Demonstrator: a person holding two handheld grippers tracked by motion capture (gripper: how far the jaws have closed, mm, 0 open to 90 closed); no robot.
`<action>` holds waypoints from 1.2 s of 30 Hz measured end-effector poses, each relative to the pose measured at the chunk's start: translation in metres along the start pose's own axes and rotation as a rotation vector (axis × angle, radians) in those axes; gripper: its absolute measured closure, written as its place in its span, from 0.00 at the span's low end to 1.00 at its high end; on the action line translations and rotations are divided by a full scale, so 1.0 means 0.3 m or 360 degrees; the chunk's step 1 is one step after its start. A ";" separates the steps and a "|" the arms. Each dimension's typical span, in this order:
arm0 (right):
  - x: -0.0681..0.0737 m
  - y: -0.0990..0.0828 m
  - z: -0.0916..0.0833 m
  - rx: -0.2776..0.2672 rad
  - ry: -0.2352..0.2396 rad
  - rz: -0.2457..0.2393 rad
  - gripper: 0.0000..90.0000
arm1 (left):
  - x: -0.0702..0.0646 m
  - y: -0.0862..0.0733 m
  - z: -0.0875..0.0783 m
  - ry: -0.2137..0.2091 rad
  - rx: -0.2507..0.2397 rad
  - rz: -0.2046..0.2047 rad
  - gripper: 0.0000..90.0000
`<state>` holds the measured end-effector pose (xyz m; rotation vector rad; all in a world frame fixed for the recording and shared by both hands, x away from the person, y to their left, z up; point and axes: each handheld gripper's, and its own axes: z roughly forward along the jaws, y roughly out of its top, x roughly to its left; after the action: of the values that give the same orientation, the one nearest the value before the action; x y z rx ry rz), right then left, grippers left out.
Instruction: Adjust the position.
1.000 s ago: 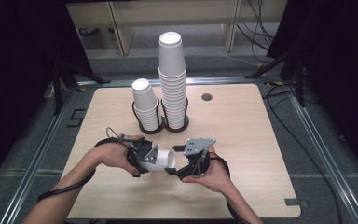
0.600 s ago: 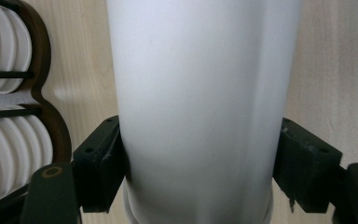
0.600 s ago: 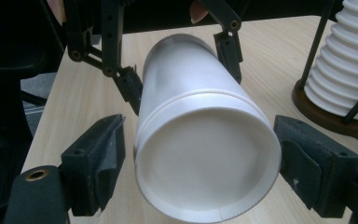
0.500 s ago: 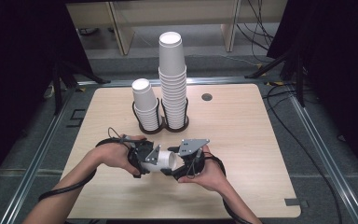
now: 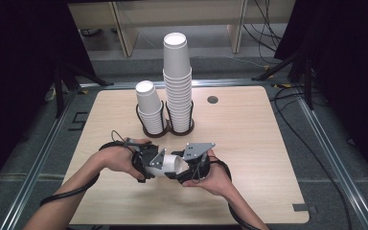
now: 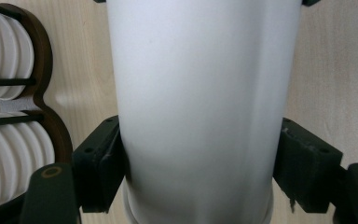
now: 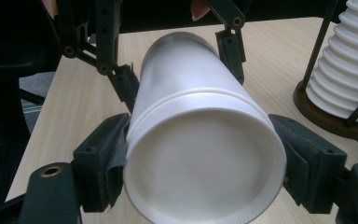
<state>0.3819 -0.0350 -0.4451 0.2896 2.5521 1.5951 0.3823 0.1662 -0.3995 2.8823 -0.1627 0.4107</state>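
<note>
White cup stacks (image 5: 176, 81) behind grippers.

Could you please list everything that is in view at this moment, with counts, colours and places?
Held cup: one, white, lying sideways above the near middle of the table, gripped from both ends.
Short cup stack: one stack, white, in the left ring of the holder.
Tall cup stack: one stack, white, in the right ring of the holder.
Cup holder: one, dark brown base with black wire rings, at the table's middle.
Table: one, light wood, with a small dark round grommet near its far edge.
Cables: several, black, on the floor to the right.
Left gripper: one, black, shut on the held cup.
Right gripper: one, black with a grey plate, shut on the held cup.
</note>
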 end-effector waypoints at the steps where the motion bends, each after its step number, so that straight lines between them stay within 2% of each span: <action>1: 0.000 0.000 0.000 0.0000 0.0000 0.0000 0.28 | 0.000 0.000 0.000 0.0000 0.0001 0.0002 0.27; 8: 0.001 -0.001 -0.001 -0.0009 -0.0003 0.0001 0.29 | -0.001 0.001 -0.001 -0.0004 -0.0008 0.0001 0.27; 15: -0.002 -0.004 -0.005 -0.0027 0.0017 -0.0035 0.31 | 0.000 -0.003 -0.005 0.0002 -0.0028 0.0005 0.26; 23: 0.000 -0.012 -0.011 -0.0048 -0.0004 -0.0078 0.31 | 0.004 -0.008 -0.004 -0.0001 -0.0069 -0.0008 0.24; 27: 0.004 -0.015 -0.015 -0.0044 -0.0007 -0.0091 0.32 | 0.003 -0.012 -0.003 0.0011 -0.0101 -0.0004 0.22; 31: 0.003 -0.015 -0.022 -0.0054 -0.0025 -0.0114 0.31 | 0.009 -0.020 -0.008 0.0007 -0.0170 -0.0025 0.20; 36: 0.003 -0.018 -0.028 -0.0053 -0.0026 -0.0120 0.31 | 0.011 -0.025 -0.011 0.0024 -0.0230 -0.0046 0.14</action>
<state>0.3787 -0.0445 -0.4462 0.1997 2.4904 1.5994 0.3855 0.1742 -0.3970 2.7354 -0.1418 0.3980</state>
